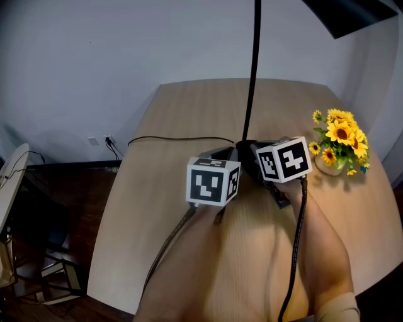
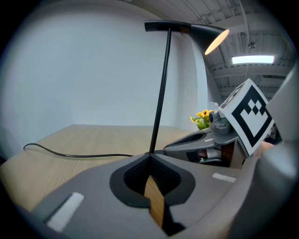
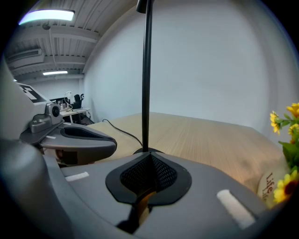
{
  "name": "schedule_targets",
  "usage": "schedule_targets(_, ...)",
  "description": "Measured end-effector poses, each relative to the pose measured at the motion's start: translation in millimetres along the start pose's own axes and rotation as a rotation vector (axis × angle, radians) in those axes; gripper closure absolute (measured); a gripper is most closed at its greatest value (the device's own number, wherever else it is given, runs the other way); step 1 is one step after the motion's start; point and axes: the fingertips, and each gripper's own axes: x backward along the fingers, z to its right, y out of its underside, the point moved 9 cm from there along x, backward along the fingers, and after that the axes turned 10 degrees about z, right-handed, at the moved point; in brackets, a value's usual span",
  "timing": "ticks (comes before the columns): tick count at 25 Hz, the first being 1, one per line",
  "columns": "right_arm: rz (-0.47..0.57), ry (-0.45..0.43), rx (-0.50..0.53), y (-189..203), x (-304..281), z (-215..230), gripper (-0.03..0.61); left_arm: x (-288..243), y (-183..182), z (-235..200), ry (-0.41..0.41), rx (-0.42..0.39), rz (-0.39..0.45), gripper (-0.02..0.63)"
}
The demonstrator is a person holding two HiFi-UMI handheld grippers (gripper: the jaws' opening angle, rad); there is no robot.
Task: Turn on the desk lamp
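Note:
A black desk lamp stands at the middle of the round wooden table [image 1: 189, 107]. Its thin pole [image 1: 253, 75] rises to a dark shade [image 1: 352, 12] at the top right. In the left gripper view the shade's [image 2: 208, 35] inside glows warm orange. My left gripper [image 1: 221, 153] and right gripper [image 1: 249, 149] sit side by side just in front of the lamp's foot, which they mostly hide. The left gripper [image 2: 150, 156] is shut and holds nothing, its tip pointing at the pole [image 2: 161, 88]. The right gripper [image 3: 148, 156] is also shut and empty, close to the pole [image 3: 147, 79].
A small pot of sunflowers [image 1: 340, 141] stands at the table's right edge, close to my right gripper. The lamp's black cable [image 1: 176, 139] runs left from the base to a wall socket. The floor at the left holds some furniture.

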Motion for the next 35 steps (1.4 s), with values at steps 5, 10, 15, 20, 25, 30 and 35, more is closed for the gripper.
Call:
schedule_targets(5, -0.01, 0.018, 0.036, 3, 2, -5, 0.579, 1, 0, 0, 0.0, 0.0, -0.001, 0.623)
schedule_targets(10, 0.016, 0.016, 0.061, 5, 6, -12, 0.58, 1, 0, 0, -0.001, 0.001, 0.003, 0.623)
schedule_targets(15, 0.129, 0.043, 0.019, 5, 17, -10, 0.58, 1, 0, 0, 0.002, -0.004, 0.012, 0.62)
schedule_targets(20, 0.261, 0.069, 0.006, 5, 29, -9, 0.58, 3, -1, 0, -0.004, -0.007, 0.035, 0.62)
schedule_targets(25, 0.316, 0.099, 0.0, 7, 39, -10, 0.58, 9, 0, 1, -0.029, -0.011, 0.059, 0.618)
schedule_targets(30, 0.326, 0.074, -0.02, 14, 53, -15, 0.58, 24, 5, 9, 0.001, -0.007, 0.03, 0.618)
schedule_targets(35, 0.323, 0.055, -0.014, 17, 60, -22, 0.58, 47, 10, 22, 0.014, -0.01, 0.056, 0.618)
